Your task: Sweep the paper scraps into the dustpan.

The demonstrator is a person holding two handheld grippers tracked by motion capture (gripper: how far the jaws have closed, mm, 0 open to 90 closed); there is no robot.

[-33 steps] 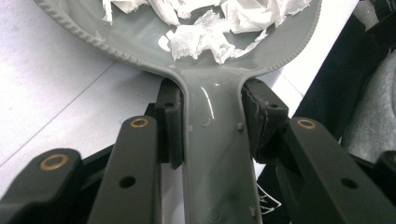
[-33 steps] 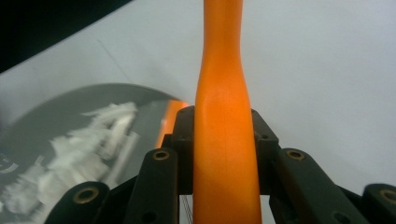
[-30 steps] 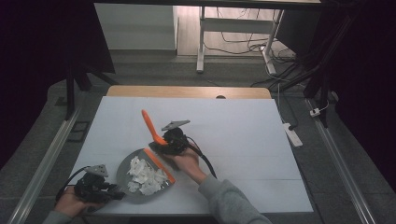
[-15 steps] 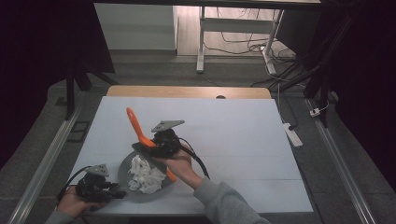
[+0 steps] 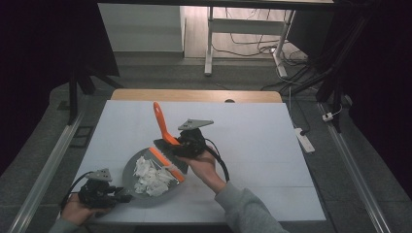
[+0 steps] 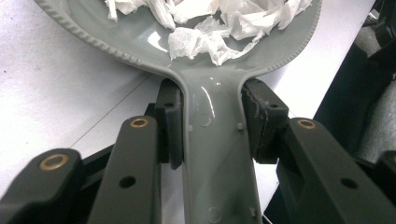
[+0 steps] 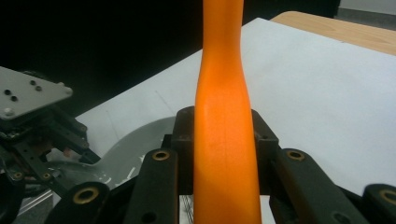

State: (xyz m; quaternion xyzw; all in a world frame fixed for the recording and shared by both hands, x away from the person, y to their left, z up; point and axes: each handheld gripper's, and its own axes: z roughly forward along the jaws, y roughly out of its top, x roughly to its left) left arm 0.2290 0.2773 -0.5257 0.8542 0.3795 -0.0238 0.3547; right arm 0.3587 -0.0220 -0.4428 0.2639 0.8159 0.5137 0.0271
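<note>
Dustpan [image 5: 145, 187], grey with a beaded rim, lies at the near left of the white-covered bench [image 5: 252, 141], and its flat handle [image 6: 217, 154] runs back toward the person into the left gripper [image 5: 104, 194]. In the left gripper view the two black jaws press against both sides of that handle, clamped on it just behind the spot where it widens into the pan. A hand [image 5: 77, 209] at the bench's near edge holds this gripper, with a cable looping off to its left. Torn scraps of white paper [image 5: 153, 177] are heaped inside the pan, some lying close to the handle end. No lettering or brand can be read on the pan; only small round moulding marks show on the handle.

Just beyond the pan, the right gripper [image 5: 187, 145] is held in the person's right hand [image 5: 204, 167], a grey sleeve [image 5: 248, 213] coming in from the bottom edge. Its jaws are closed tight on the orange handle [image 7: 224, 140] of a brush [image 5: 163, 141], which passes straight up between them in the right gripper view. From the high view the brush handle slants up and away to the left, while its head with an orange strip sits at the pan's far right rim, next to the paper. A grey three-cornered plate [image 5: 195, 124] tops this gripper.

Farther off, the bench's bare wooden edge [image 5: 194, 95] shows past the white cover, and a white power strip [image 5: 303, 140] lies off its right side
</note>
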